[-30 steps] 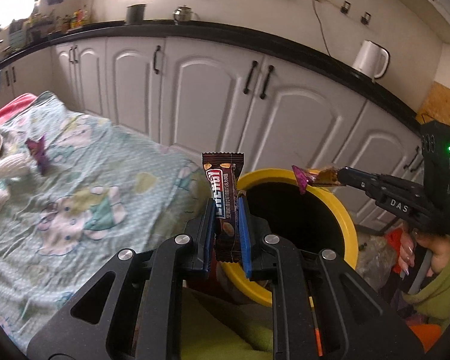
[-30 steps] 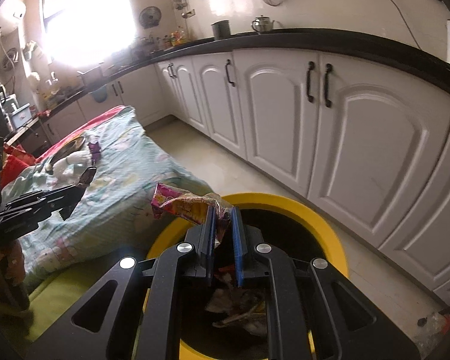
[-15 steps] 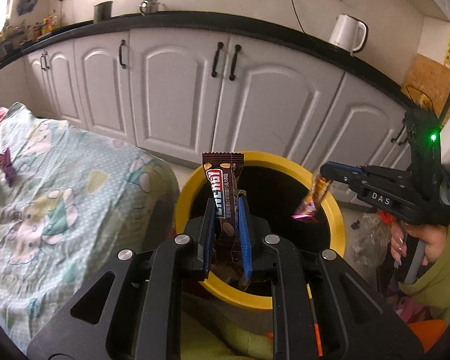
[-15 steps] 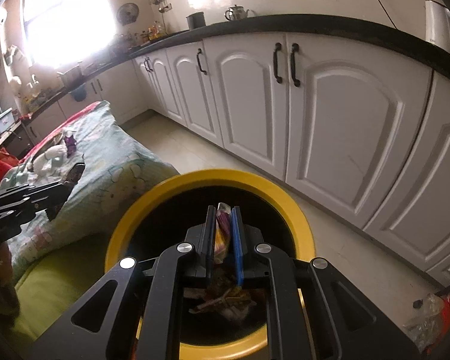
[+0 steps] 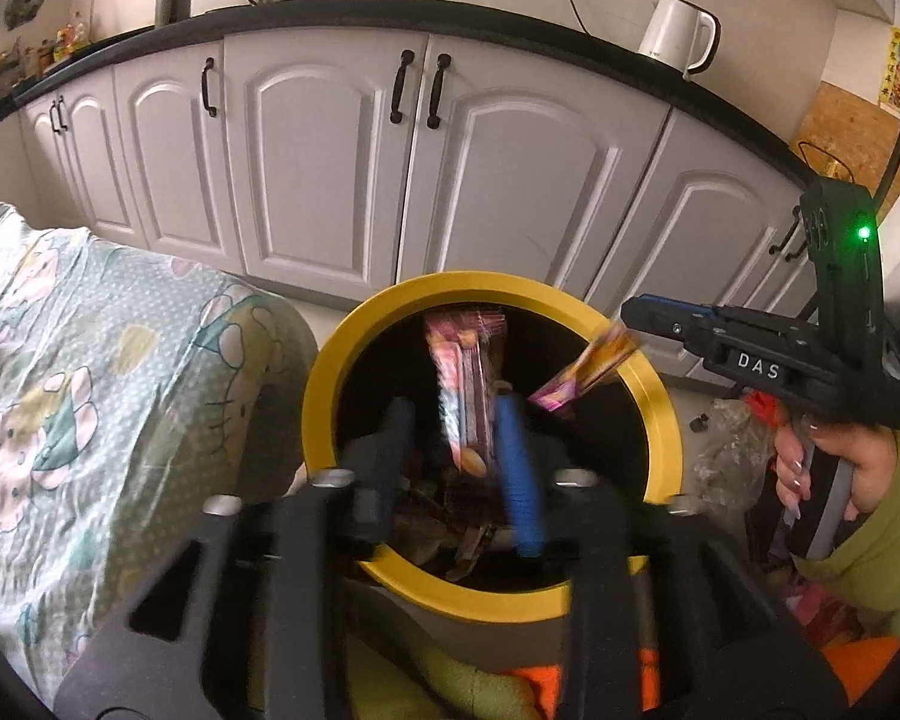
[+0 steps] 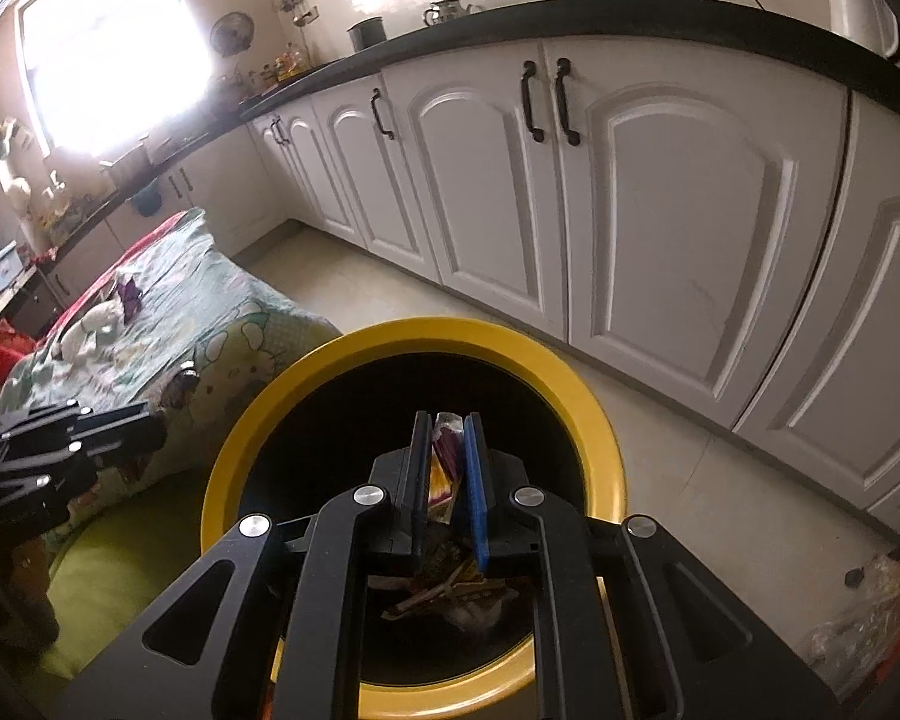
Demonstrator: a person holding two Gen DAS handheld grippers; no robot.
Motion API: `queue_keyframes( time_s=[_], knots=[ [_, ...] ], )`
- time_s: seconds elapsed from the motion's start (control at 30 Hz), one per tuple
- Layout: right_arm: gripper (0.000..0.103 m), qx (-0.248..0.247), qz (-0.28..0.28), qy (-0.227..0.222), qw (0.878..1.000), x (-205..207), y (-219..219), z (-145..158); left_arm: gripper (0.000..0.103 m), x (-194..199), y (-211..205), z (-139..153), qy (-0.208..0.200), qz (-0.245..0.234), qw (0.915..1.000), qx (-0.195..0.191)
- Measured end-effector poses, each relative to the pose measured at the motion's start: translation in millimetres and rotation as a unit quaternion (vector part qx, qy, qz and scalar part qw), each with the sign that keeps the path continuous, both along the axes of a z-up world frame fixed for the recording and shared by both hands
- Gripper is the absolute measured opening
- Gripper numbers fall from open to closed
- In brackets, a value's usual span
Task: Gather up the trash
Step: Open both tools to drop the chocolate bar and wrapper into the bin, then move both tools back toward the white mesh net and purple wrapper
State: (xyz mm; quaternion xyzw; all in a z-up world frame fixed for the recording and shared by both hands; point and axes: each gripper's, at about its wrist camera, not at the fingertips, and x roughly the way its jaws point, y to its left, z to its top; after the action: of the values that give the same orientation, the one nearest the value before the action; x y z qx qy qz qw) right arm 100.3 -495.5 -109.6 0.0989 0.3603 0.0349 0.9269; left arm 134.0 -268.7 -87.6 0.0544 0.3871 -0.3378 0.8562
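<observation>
Yellow-rimmed bin [image 5: 324, 396] below; motion blur smears left gripper [image 5: 456, 456] and wrapper [image 5: 465, 384].

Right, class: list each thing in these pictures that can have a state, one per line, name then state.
Left tool: open, blurred.
Candy bar wrapper: loose between the fingers, over the bin.
Right tool: shut on a snack wrapper.
Yellow bin: open-topped, trash inside.
Cupboard doors: closed.
Kettle: upright, lid down.
Purple wrapper: lying on the bedspread.
</observation>
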Motion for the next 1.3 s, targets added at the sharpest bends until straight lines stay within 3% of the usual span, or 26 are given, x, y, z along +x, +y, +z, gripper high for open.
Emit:
queue_keyframes(
  time_s=[0.1, 0.2, 0.3, 0.53, 0.87, 1.3],
  knots=[
    [0.033, 0.007, -0.014, -0.003, 1.0, -1, -5, 1, 0.064, 1, 6, 1, 0.002, 0.01, 0.9999, -0.008],
    [0.035, 0.012, -0.017, -0.005, 1.0, -1, -4, 4, 0.084, 5, 15, 2, 0.003, 0.03, 0.9994, -0.015],
    [0.048, 0.011, -0.013, -0.012, 1.0, 0, 0, 8, 0.092, 9, 29, 5, -0.001, 0.059, 0.9981, -0.016],
    [0.057, 0.003, 0.022, -0.025, 0.999, 11, 29, 22, 0.092, 17, 71, 12, -0.014, 0.132, 0.9911, -0.013],
    [0.063, -0.007, 0.108, -0.051, 0.993, 41, 107, 56, 0.092, 28, 146, 29, -0.044, 0.234, 0.9709, -0.028],
    [0.067, -0.023, 0.214, -0.071, 0.974, 90, 226, 80, 0.092, 37, 267, 38, -0.073, 0.373, 0.9237, -0.045]
  ],
)
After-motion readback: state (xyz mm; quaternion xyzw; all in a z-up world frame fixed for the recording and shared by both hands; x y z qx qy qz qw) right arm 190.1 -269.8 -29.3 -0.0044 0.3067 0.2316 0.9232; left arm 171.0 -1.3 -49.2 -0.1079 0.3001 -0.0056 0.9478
